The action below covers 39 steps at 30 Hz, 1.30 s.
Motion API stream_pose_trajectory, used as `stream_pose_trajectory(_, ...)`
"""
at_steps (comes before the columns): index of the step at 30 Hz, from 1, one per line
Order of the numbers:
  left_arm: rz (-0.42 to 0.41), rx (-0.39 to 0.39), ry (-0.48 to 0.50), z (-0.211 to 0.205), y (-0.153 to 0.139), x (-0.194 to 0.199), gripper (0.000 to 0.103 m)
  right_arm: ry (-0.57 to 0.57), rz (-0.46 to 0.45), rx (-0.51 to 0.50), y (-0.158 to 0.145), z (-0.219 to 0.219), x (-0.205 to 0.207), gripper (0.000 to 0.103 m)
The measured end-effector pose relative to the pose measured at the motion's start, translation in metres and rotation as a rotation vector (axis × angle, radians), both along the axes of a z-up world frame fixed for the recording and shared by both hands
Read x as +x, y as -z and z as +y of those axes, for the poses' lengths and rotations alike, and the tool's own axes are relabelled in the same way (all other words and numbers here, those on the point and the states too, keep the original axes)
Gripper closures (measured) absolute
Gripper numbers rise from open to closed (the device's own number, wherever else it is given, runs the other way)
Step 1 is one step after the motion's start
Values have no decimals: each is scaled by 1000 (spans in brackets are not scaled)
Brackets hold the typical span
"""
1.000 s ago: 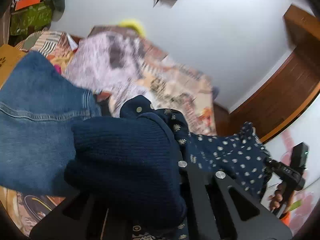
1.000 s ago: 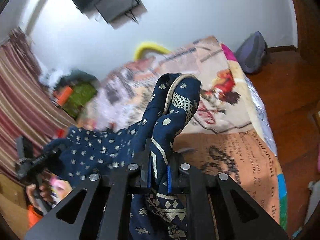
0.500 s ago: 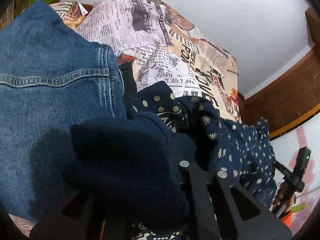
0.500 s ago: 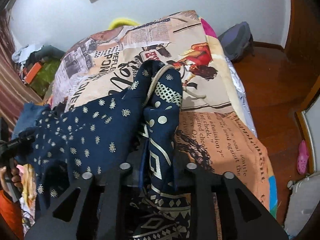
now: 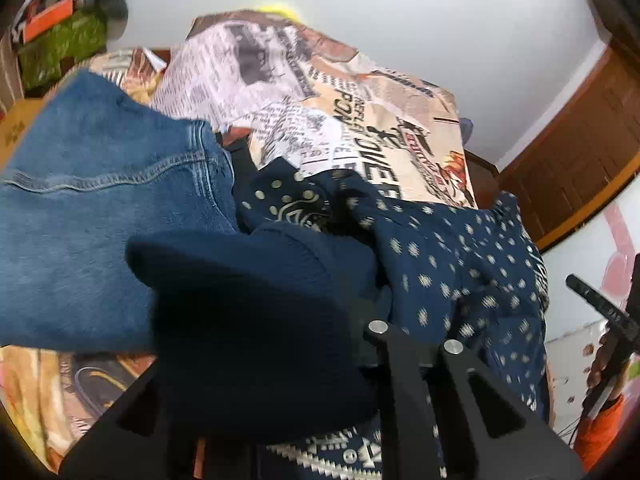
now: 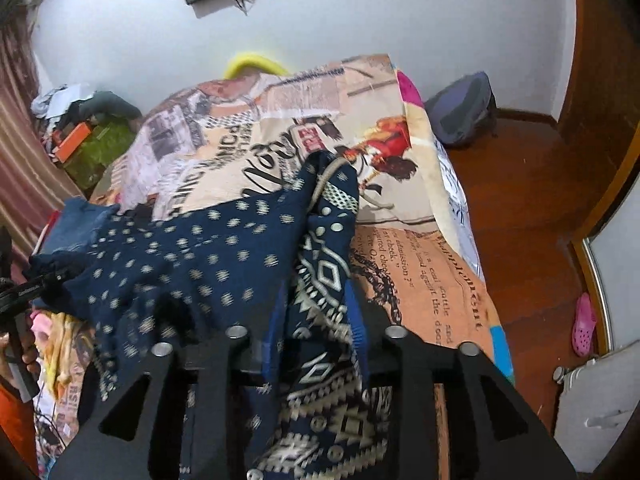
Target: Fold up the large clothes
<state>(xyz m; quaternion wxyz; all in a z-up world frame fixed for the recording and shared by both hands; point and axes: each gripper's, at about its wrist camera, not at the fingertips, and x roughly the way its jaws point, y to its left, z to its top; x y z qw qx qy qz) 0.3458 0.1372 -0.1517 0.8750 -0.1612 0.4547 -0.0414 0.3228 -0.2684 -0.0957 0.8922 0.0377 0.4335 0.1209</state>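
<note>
A navy garment (image 6: 200,264) with pale dots and a patterned border hangs stretched between my two grippers above the bed. In the right wrist view its border runs loosely between the blue pads (image 6: 356,328) of my right gripper (image 6: 314,320), whose jaws are opening. My left gripper (image 6: 24,292) holds the far corner at the left edge. In the left wrist view a dark navy knit cloth (image 5: 248,320) covers my left gripper (image 5: 320,320). Its jaws are opening, but they are hidden. The dotted garment (image 5: 460,260) runs right toward the right gripper (image 5: 600,300).
The bed sheet (image 6: 280,140) has a newspaper print. Blue jeans (image 5: 92,208) lie on the bed's left side. A grey backpack (image 6: 464,112) and a pink shoe (image 6: 582,324) sit on the wooden floor to the right. Clutter with a green bag (image 6: 92,148) fills the far left corner.
The right jaws have spread apart around the patterned border, which now hangs looser. The garment has sunk toward the bed, and both views have swung over it.
</note>
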Motion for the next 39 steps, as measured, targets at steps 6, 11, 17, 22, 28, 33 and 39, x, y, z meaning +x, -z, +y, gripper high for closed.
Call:
stream_pose_trajectory(6,-56,112,43,-20,-29,-34,75,-36,-78,-24,-27,6,-39,53)
stream_pose_trajectory(11,-83,189,64,-34,-38,-62,62,-52,-101,-23,-38,6,-66,46)
stream_pose_trajectory(17,-114,222,29,-27,-44,-83,48,-65,-109,-30,-36,3,-90,45)
stream_pose_trajectory(22,-112,219,1,-10,-46,-101,47,-46,-81,-15,-24,-3,-102,45)
stream_pose_trajectory(28,-72,195,-8,5,-28,-132,38,-26,-41,-13,-8,-14,-121,45)
stream_pose_trajectory(33,55,128,16,8,20,-153,38,2,20,4,15,-26,-135,45)
stream_pose_trajectory(39,207,-1,33,4,79,-176,37,56,136,36,51,-44,-147,45)
